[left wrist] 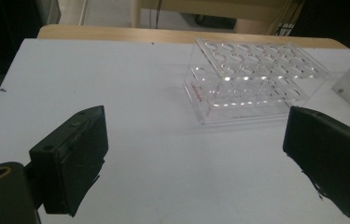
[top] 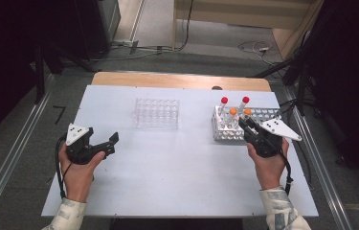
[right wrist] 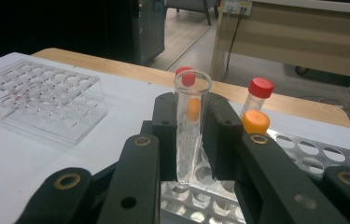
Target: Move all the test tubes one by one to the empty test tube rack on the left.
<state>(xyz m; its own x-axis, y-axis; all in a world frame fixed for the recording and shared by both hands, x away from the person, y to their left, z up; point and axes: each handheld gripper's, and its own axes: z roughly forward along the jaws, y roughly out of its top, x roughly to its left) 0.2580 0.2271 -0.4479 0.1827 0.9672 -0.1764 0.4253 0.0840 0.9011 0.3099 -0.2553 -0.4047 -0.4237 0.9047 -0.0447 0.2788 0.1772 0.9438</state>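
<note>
High view gives us the white table (top: 177, 167) with a clear rack (top: 157, 113) up the middle and a white rack (top: 263, 115) at the right, holding red-capped and orange-capped tubes; the left gripper (top: 111, 143) hovers well apart from the clear rack, jaws spread wide; the right gripper (top: 245, 125) sits at the white rack's near edge, jaws pinching an uncapped glass tube (right wrist: 191, 135), upright, its foot in a hole.
</note>
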